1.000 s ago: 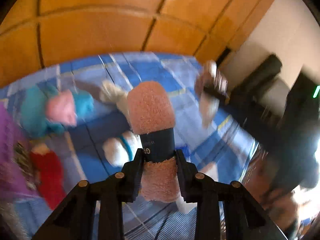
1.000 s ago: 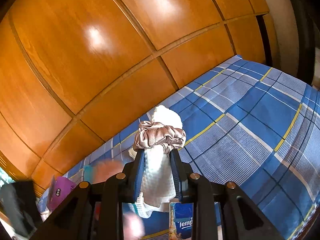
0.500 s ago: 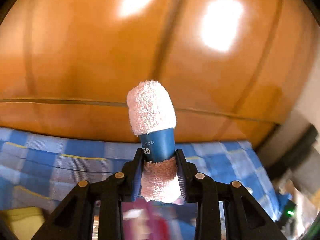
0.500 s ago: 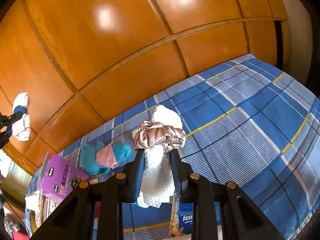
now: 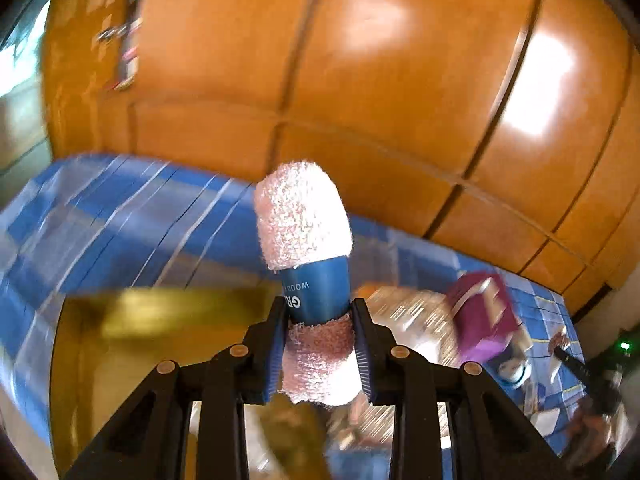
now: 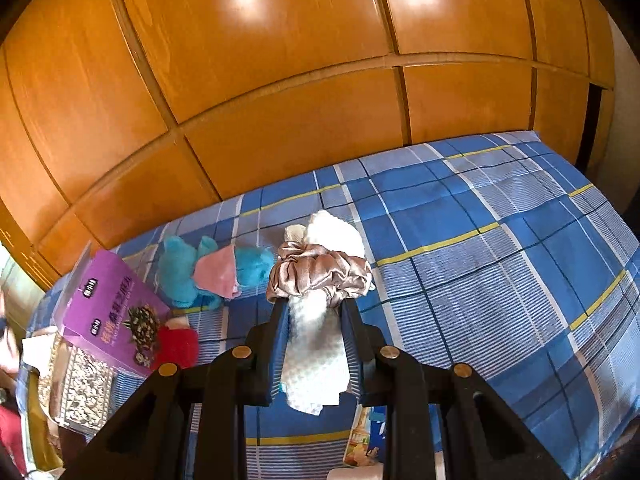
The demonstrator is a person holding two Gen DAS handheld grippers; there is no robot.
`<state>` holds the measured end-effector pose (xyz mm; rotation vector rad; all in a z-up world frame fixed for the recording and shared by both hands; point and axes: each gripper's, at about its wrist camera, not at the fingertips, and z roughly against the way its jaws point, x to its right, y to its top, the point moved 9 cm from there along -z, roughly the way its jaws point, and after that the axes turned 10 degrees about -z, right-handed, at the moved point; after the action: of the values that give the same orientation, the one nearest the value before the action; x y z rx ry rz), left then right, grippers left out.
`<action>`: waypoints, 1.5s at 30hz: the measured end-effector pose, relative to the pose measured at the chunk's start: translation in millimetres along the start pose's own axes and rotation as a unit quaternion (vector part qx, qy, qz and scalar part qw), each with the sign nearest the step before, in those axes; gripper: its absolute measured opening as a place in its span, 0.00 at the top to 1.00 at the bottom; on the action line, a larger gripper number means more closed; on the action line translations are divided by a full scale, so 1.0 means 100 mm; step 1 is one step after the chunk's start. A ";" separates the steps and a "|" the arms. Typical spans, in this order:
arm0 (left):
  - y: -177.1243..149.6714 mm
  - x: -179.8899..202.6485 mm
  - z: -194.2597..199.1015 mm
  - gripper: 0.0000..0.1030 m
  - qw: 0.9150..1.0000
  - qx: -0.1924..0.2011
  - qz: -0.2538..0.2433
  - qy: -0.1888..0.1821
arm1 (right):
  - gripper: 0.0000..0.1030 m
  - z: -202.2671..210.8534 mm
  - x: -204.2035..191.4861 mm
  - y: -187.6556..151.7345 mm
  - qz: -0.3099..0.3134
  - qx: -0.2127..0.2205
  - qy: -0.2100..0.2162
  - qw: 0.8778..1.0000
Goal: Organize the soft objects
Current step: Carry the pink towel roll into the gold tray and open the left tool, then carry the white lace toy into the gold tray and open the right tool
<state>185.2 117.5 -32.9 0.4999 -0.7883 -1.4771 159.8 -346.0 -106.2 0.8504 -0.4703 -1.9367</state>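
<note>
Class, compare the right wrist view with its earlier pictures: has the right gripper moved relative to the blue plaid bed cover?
Yes. The right gripper, shut on a white cloth, has swung left along the bed cover: the purple box and teal plush now show.

The bedspread (image 6: 500,264) lies ahead of the right claw (image 6: 316,328), with the wardrobe (image 6: 280,80) behind it. Ahead-left of that claw lies 1 plush toy (image 6: 212,268); further left stands a box (image 6: 112,312), a second plush (image 6: 176,346) beside it. A tissue pack (image 6: 370,432) sits below the claw.
</note>
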 end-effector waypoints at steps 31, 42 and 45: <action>-1.01 -0.29 0.16 0.30 0.999 -0.042 -0.025 -0.006 | 0.75 -0.22 -1.17 0.36 0.073 -0.026 -0.003 0.997; -1.07 -0.44 0.30 0.26 0.999 -0.036 -0.015 0.014 | 0.75 0.08 -3.05 -0.04 0.214 -0.047 0.164 0.962; -1.10 -0.53 0.33 0.26 0.999 -0.035 -0.007 0.024 | 0.75 0.19 -3.38 -0.50 0.268 -0.067 0.198 0.940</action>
<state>90.7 168.0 -99.5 0.4868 -0.6953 -1.4945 224.2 -27.0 0.0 0.8864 -0.2830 -1.2436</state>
